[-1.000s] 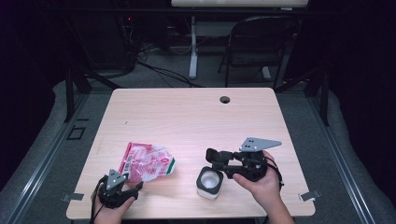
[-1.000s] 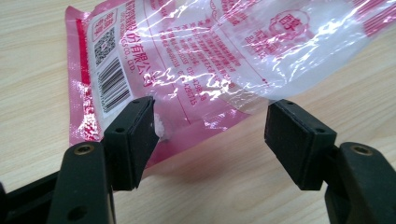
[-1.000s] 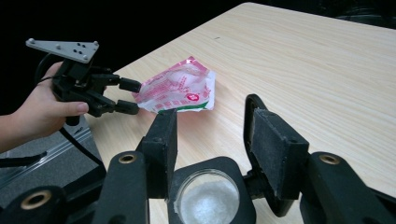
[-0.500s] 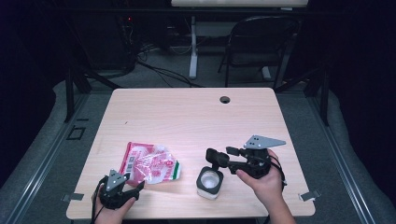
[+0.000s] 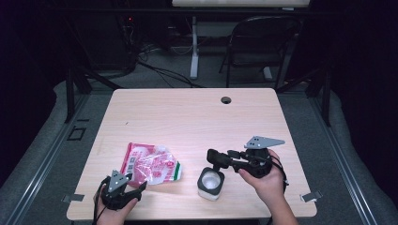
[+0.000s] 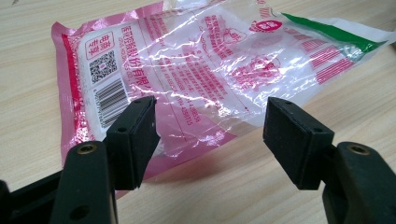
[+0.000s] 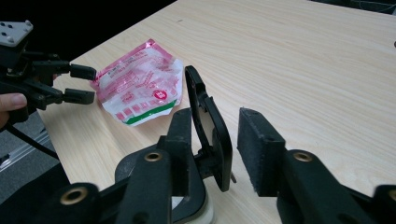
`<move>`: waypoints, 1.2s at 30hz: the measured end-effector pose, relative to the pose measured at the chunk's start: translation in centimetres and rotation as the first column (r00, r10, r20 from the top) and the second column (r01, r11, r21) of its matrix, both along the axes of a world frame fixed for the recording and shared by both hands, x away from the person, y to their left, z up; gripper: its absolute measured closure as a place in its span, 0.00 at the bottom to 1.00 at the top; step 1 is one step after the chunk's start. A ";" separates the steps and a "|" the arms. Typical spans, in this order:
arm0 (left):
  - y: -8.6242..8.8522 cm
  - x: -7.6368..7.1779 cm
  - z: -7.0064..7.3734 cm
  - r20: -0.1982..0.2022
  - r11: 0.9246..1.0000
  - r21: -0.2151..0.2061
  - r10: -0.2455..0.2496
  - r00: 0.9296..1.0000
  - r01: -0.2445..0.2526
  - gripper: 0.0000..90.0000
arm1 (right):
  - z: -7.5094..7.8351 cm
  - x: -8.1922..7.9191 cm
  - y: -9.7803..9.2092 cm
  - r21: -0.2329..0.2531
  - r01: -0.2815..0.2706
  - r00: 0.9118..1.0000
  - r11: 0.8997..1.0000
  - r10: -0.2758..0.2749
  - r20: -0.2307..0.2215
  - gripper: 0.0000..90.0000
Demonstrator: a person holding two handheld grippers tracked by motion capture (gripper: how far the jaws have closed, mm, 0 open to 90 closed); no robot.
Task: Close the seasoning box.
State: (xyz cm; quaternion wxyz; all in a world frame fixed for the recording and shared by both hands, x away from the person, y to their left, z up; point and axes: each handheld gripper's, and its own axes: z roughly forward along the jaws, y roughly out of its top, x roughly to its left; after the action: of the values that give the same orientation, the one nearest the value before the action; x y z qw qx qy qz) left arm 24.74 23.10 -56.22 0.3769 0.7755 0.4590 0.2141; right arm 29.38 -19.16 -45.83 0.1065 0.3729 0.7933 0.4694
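Fingers of left gripper (image 5: 136,186) spread, empty, at near table edge just short of crinkled pink-and-clear plastic pouch (image 5: 150,164) lying flat on light wooden table (image 5: 187,117). Left gripper view: pouch (image 6: 205,60) shows barcode, QR code, green corner; far end cut off. Right gripper view: right gripper (image 7: 212,149) pads bracket black hinged lid (image 7: 208,126) of white jar (image 5: 210,183); contact unclear, jar mostly hidden.
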 end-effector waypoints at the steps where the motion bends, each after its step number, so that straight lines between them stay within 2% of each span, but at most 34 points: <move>1: 0.0 0.0 0.0 0.000 1.000 -0.002 0.000 1.000 0.000 0.39 | 0.0 0.0 0.0 -0.003 -0.002 1.000 1.000 0.002 0.001 0.76; 10: 0.2 0.3 0.0 0.000 1.000 -0.015 0.015 1.000 -0.015 0.39 | -0.2 0.1 -0.3 -0.027 -0.023 1.000 0.999 0.023 0.019 0.89; 20: 0.2 0.4 0.1 0.013 1.000 -0.015 0.017 1.000 -0.017 0.39 | -0.2 -0.1 -0.3 -0.033 -0.026 0.999 0.999 0.027 0.033 0.90; 30: 0.4 0.4 0.2 0.021 0.999 -0.028 0.027 0.999 -0.026 0.39 | -0.1 -0.1 -0.3 -0.030 -0.030 0.999 0.999 0.031 0.027 0.90; 36: 0.5 0.3 0.4 0.030 0.999 -0.025 0.027 0.999 -0.026 0.39 | 0.0 -0.3 -0.1 -0.049 -0.034 0.999 0.998 0.036 0.028 0.89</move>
State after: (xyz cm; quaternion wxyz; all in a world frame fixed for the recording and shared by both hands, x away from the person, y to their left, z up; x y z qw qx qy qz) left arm 25.06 23.59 -55.80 0.3904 0.7614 0.4659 0.2252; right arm 29.08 -19.21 -45.82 0.1186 0.3494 0.8092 0.4572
